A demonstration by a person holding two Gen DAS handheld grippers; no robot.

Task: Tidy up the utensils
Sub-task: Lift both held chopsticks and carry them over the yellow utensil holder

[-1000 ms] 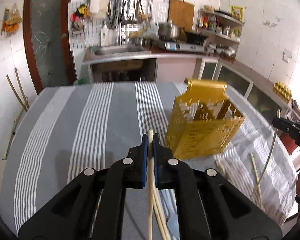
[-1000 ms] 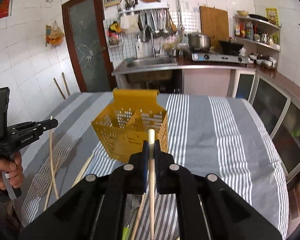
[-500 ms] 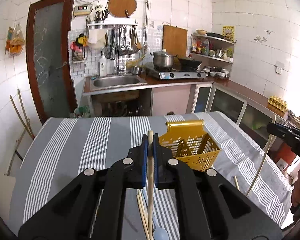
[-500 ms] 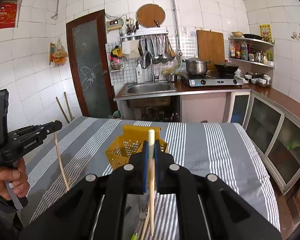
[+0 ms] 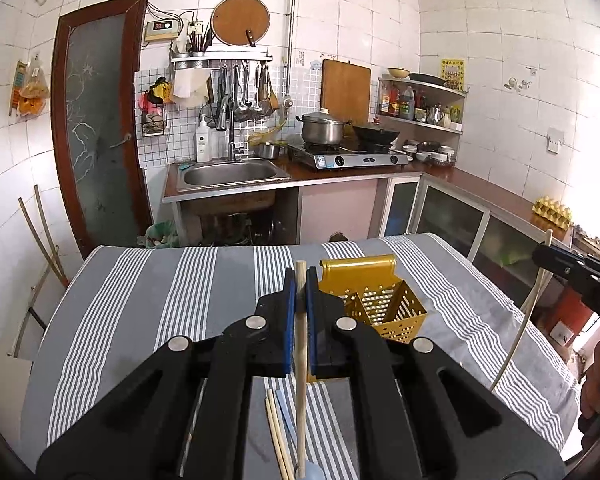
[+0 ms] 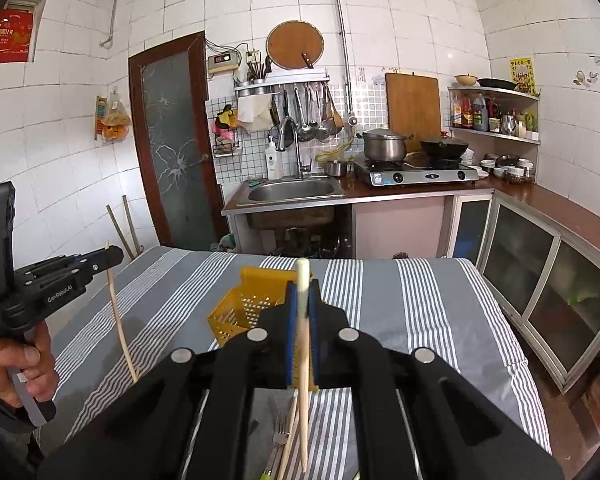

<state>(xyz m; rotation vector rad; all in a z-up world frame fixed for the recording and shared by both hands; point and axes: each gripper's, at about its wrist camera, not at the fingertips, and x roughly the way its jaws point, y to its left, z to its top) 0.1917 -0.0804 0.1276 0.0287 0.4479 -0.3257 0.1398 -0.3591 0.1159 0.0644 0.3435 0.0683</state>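
Note:
In the left wrist view my left gripper (image 5: 300, 277) is shut on a pale wooden chopstick (image 5: 300, 364) that hangs upright above the striped table (image 5: 140, 304). The yellow perforated utensil caddy (image 5: 374, 306) stands just beyond and to the right of it. In the right wrist view my right gripper (image 6: 303, 286) is shut on a second chopstick (image 6: 303, 360), with the caddy (image 6: 240, 314) behind and left. Each gripper also shows in the other's view, the right gripper (image 5: 540, 255) and the left gripper (image 6: 114, 257), each with its stick dangling.
More chopsticks (image 5: 277, 432) and a light blue spoon (image 5: 313, 473) lie on the cloth below the left gripper. A fork (image 6: 278, 436) lies under the right one. A hand (image 6: 28, 368) grips the left tool's handle. Sink counter (image 5: 236, 176) and stove stand beyond the table.
Both grippers have risen with their chopsticks and tilted up. The caddy now looks smaller and lower, and more of the kitchen wall shows.

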